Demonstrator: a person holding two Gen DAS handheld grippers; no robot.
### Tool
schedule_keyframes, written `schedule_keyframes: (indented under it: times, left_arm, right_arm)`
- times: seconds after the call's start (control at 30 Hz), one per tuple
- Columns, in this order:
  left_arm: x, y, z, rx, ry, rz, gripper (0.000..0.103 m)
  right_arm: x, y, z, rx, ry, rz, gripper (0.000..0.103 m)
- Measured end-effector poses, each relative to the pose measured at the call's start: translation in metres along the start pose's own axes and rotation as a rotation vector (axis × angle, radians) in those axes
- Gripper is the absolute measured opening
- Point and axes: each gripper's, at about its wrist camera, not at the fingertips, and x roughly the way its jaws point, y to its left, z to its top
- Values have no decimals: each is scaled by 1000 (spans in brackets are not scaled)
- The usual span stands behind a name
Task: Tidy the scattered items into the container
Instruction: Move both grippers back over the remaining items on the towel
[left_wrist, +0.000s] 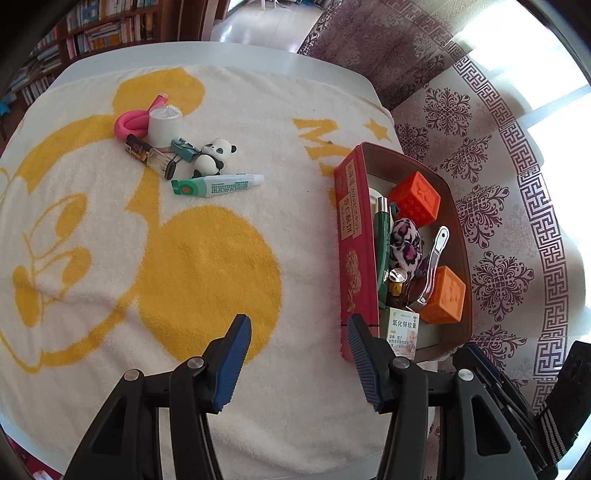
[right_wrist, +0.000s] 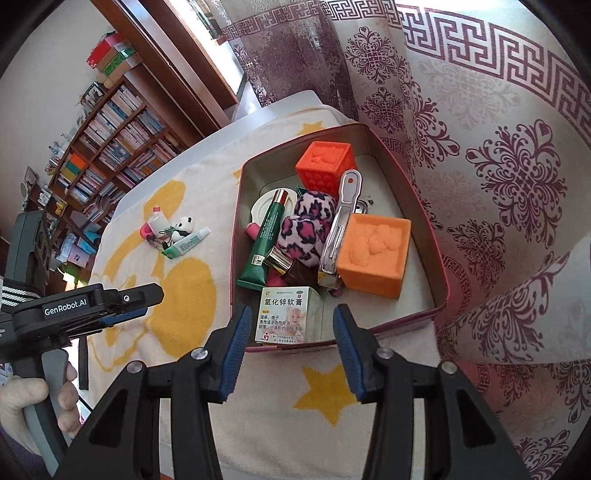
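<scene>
A red tin (left_wrist: 356, 236) stands at the right edge of the towel, holding two orange cubes, a green tube, a leopard plush, a metal clip and a white ointment box (right_wrist: 284, 317). My right gripper (right_wrist: 293, 308) is open over the tin's near corner. The ointment box stands between its blue pads with a gap on each side. Scattered at the towel's far left lie a panda figure (left_wrist: 214, 157), a green-and-white tube (left_wrist: 218, 184), a pink loop (left_wrist: 129, 123), a white roll (left_wrist: 164, 123) and a clear lighter (left_wrist: 159, 160). My left gripper (left_wrist: 298, 321) hangs open over the towel, empty.
A cream towel (left_wrist: 110, 295) with a yellow cartoon print covers the white table (left_wrist: 221, 53). A patterned curtain (right_wrist: 498, 147) hangs close behind the tin. Bookshelves (right_wrist: 110, 147) line the far wall. A person's hand (right_wrist: 33, 398) grips the left tool's handle.
</scene>
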Motion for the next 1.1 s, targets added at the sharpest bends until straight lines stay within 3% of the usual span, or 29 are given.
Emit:
schedule_keyframes:
  times: [0.03, 0.1, 0.13, 1.1]
  left_arm:
    - [-1, 0, 0, 2, -1, 1, 56]
    - [-3, 1, -2, 5, -9, 6, 72]
    - [-6, 2, -2, 5, -18, 12, 73]
    - [-21, 107, -12, -175, -13, 61, 73]
  right_arm:
    - [-1, 1, 0, -1, -2, 0, 51]
    - [-1, 5, 0, -5, -3, 3, 51]
    - [0, 7, 0, -7, -2, 5, 51]
    - [46, 105, -20, -177, 144, 96, 51]
